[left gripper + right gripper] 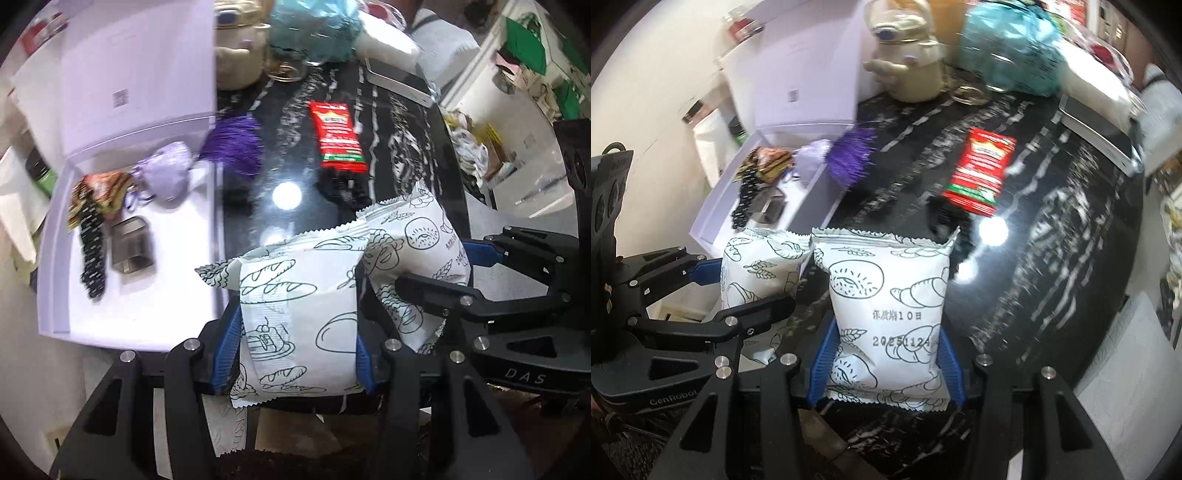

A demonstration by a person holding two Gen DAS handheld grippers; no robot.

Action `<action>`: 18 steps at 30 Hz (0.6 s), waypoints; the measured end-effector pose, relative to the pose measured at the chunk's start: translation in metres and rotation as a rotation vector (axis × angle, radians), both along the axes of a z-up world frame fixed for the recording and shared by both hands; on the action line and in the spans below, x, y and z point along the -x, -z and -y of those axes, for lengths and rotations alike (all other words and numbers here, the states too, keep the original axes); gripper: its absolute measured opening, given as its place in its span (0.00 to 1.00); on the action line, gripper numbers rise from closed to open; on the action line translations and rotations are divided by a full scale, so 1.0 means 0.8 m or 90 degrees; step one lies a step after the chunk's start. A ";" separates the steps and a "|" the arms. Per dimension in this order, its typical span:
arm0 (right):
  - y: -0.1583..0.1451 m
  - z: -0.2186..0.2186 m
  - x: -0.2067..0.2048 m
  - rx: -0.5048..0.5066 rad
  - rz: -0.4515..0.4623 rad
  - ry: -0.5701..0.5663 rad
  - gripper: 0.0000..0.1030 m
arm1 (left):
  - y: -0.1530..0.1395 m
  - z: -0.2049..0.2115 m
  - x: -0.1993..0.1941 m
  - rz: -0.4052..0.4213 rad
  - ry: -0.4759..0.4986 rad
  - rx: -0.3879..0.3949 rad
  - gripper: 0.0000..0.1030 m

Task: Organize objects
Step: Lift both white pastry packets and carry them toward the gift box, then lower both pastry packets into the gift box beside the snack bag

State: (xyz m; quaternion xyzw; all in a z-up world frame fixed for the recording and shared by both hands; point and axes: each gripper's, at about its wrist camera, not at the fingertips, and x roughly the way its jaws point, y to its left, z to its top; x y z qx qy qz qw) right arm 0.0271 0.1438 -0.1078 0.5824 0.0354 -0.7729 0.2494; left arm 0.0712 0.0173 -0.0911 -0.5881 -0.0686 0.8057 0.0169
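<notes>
Each hand-held gripper clamps a bread pkt

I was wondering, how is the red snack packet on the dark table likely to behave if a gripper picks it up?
The red snack packet lies flat and thin, so it is probably light and floppy. Its glossy film wrapper looks slippery, and the shiny table beneath may let it slide when pushed. Being flat, it is unlikely to roll or tip.

Black tabletop with white marbled streaks, glossy. Directly on it: red snack packet mid-table; open white box at left edge; purple tassel beside the box; cream teapot, glass jar and phone at far side.
</notes>
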 end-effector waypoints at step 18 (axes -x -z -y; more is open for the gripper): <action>-0.009 0.120 0.000 0.013 -0.007 -0.177 0.50 | -0.008 0.105 -0.069 0.003 -0.170 0.010 0.49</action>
